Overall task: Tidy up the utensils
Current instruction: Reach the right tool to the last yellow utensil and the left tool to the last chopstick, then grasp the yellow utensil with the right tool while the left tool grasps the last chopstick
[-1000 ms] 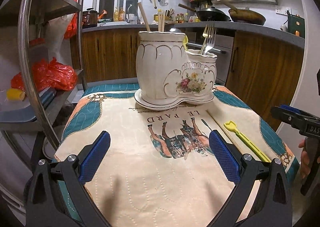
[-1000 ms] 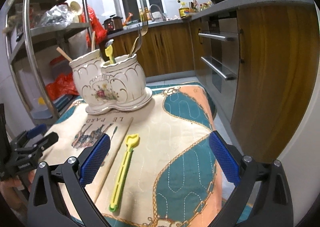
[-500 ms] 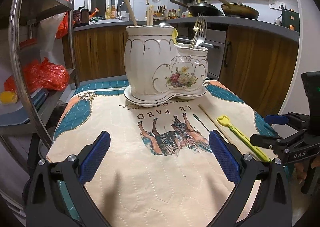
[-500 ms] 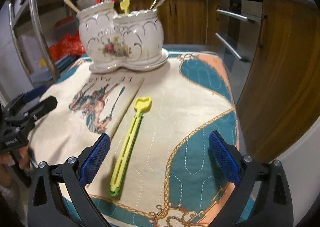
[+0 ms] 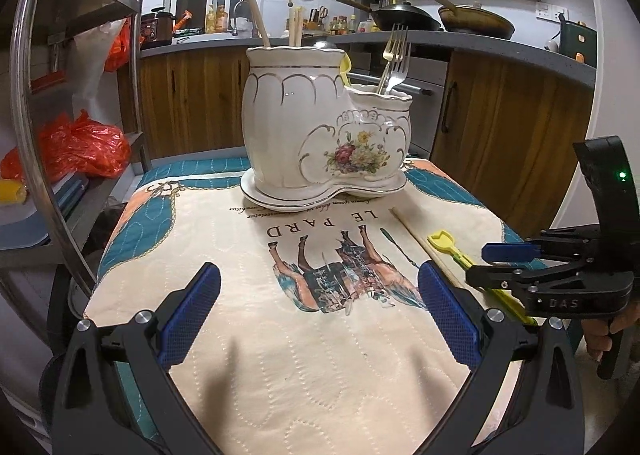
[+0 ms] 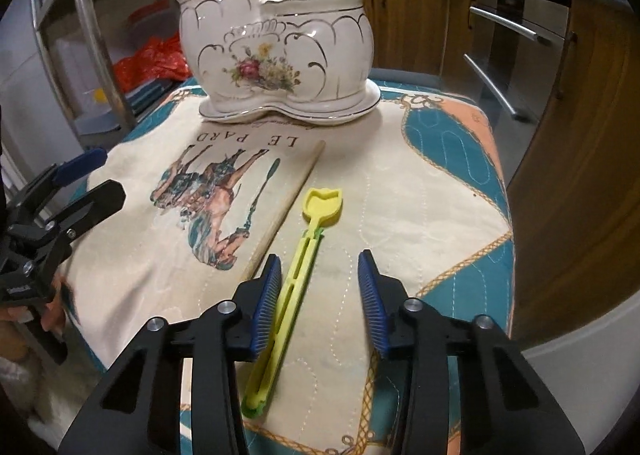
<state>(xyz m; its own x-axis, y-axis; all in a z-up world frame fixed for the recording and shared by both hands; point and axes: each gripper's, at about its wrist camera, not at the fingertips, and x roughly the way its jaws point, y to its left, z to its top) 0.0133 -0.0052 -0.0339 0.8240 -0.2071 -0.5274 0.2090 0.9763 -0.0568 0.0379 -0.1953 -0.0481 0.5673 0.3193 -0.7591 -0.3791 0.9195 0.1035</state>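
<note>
A small worktop (image 6: 448, 159) covered by a quilted cloth printed with horses. At twelve o'clock stands a white ceramic utensil holder (image 6: 276, 51) with two compartments, a floral motif and a matching saucer; forks, chopsticks and a yellow utensil already stand in it.

The right gripper (image 6: 318, 295) sits low at six o'clock, its blue jaws closing around a yellow plastic utensil (image 6: 298, 275) lying flat on the cloth, head toward the holder. The handle lies between the jaws, right against the left pad and apart from the right one; not yet clamped. A wooden chopstick (image 6: 286, 207) lies just beside it, at ten o'clock from the jaws.

The left gripper (image 5: 318, 309) hovers over the horse print with jaws wide apart, holding nothing.

Risks, as a judgement: the off-centre handle may skid sideways or pivot as the jaws meet; the left pad may catch the neighbouring chopstick; the flat, thin handle may slip out and stay on the cloth.
</note>
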